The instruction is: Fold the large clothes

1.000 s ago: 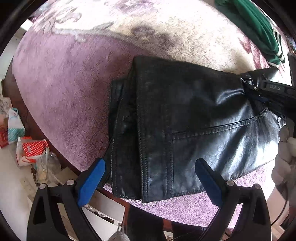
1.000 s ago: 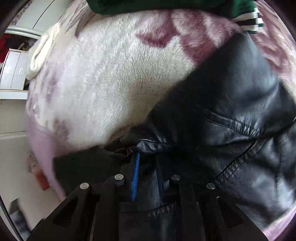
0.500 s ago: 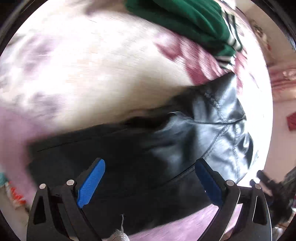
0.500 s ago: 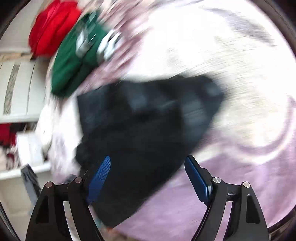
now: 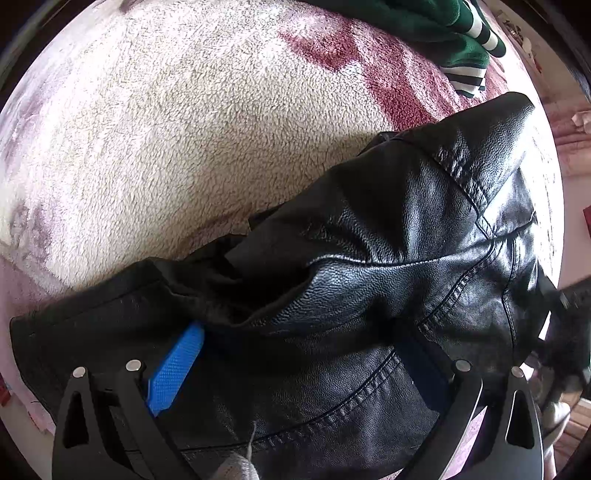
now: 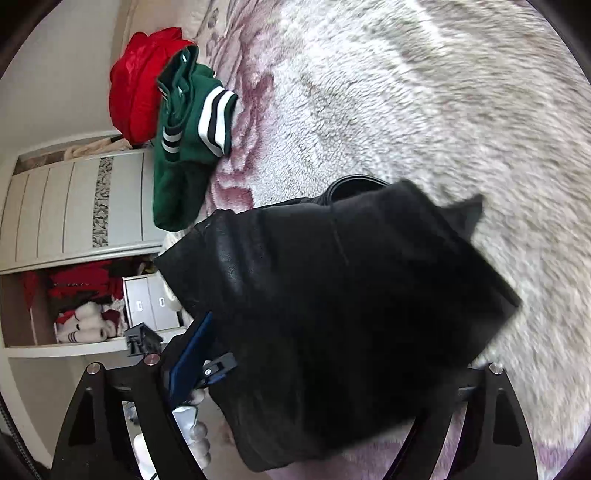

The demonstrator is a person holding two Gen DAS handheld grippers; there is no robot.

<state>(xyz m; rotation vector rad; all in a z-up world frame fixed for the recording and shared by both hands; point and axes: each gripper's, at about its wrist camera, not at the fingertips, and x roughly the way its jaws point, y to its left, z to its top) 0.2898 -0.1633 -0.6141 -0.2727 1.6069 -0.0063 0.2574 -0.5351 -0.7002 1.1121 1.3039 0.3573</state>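
- While the folded black leather jacket (image 5: 369,295) lies in a bundle on the fluffy cream-and-mauve flowered blanket (image 5: 166,129), the left gripper (image 5: 295,373) points straight down over it, its jaws standing wide apart.
- In the left wrist view the jacket fills the frame from 3 o'clock round to 8 o'clock; a bright blue pad (image 5: 175,373) shows at 7 o'clock, pushed against the leather, while the opposite pad is in shadow at 5 o'clock, and a broad width of the jacket lies between them; whether the pads press on it cannot be told.
- At 1 o'clock of that view lies a dark green garment with black-and-white striped cuffs (image 5: 436,33), apart from the jacket.
- The right gripper (image 6: 325,376) has just been opening; its jaws stand wide, and the jacket (image 6: 351,314) spreads between and above them without either pad clamped on it.
- In the right wrist view the dark blue pad (image 6: 188,365) sits at 7 o'clock beside the jacket's edge; the other finger at 5 o'clock is hidden behind the leather.
- The green garment (image 6: 184,147) lies at 10 o'clock there, with a crumpled red garment (image 6: 136,96) just beyond it at 11 o'clock.
- A white panelled cupboard (image 6: 62,210) stands at 9 o'clock.
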